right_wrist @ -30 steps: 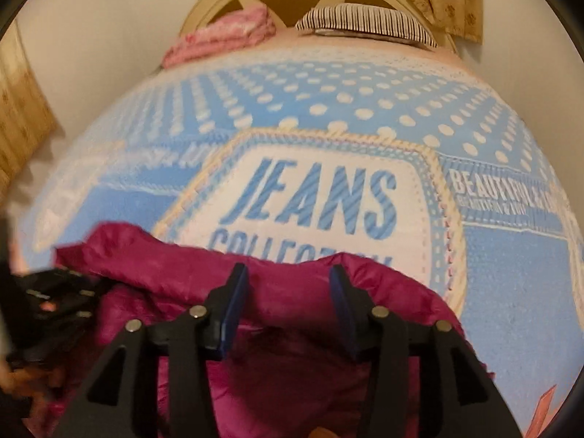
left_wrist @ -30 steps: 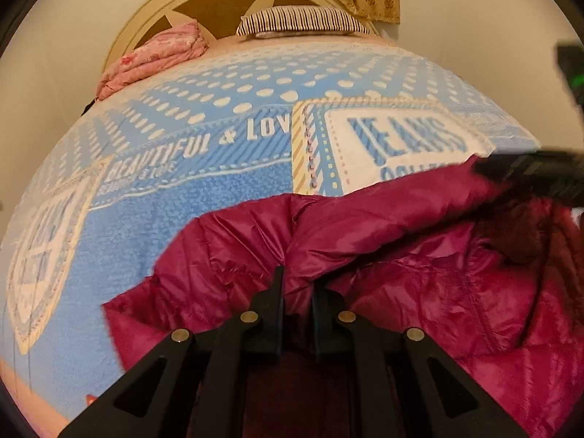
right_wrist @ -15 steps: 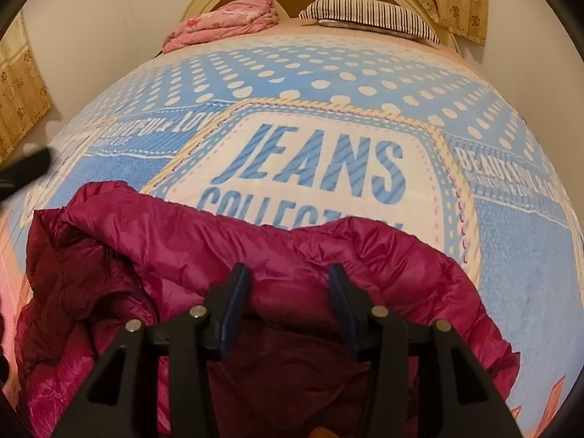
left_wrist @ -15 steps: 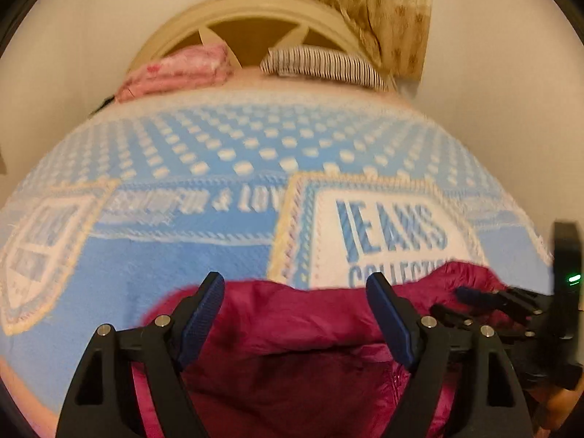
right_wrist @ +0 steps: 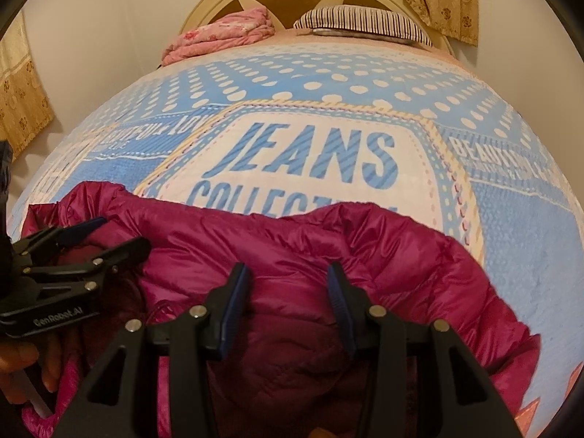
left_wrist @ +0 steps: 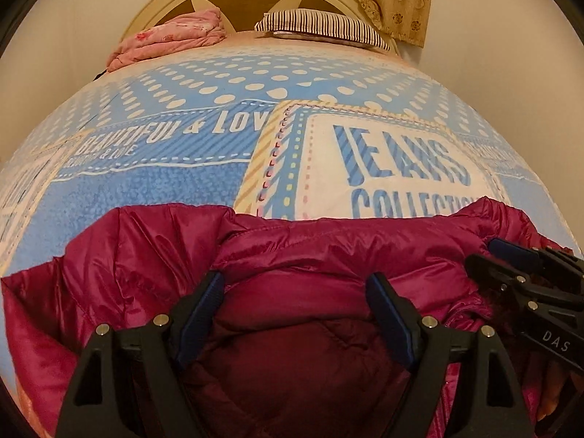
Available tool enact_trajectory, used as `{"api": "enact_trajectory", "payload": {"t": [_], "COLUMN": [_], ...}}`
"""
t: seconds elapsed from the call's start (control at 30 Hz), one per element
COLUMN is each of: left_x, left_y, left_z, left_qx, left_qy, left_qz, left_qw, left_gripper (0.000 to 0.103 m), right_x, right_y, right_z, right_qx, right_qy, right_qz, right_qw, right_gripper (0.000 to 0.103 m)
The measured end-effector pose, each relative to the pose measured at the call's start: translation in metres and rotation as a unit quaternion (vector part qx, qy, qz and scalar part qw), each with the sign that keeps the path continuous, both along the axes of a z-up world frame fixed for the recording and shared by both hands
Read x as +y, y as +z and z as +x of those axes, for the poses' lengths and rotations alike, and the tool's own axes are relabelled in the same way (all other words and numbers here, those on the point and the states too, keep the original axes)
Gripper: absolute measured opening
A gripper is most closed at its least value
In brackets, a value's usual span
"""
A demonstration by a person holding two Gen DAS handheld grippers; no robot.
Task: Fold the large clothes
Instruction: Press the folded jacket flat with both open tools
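Warm, dim indoor light; glare on the shiny jacket (left_wrist: 153,255); strong fisheye bulge, black corners; soft focus at edges.

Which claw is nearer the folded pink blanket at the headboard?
Left. The left claw sits on the pink blanket's side; the right claw is farther across the jacket.
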State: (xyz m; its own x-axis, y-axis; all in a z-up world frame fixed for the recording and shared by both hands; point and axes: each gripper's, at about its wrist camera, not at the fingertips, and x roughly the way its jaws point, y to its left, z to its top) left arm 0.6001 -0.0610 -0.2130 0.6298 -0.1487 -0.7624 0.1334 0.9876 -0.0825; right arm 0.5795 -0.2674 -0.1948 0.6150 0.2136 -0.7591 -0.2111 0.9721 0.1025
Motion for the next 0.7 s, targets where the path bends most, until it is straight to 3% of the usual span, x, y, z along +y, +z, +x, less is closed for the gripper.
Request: {"api": "enact_trajectory", "payload": {"t": [0.7], "left_x": [-0.006], "left_y": [-0.003], "left_z": [0.001], "left_qx": [-0.004], "left_qy": [0.002], "left_qz": [0.030], "left_qw": [0.9995], "left_gripper": [0.084], "right_x": [0.009], "right_y": [-0.011], "right_z": [0.002], "right_qx": [-0.007], "right_qy": [-0.010], "right_qz": [-0.030], "right_qw": [0.999], "right_gripper": [0.047]}}
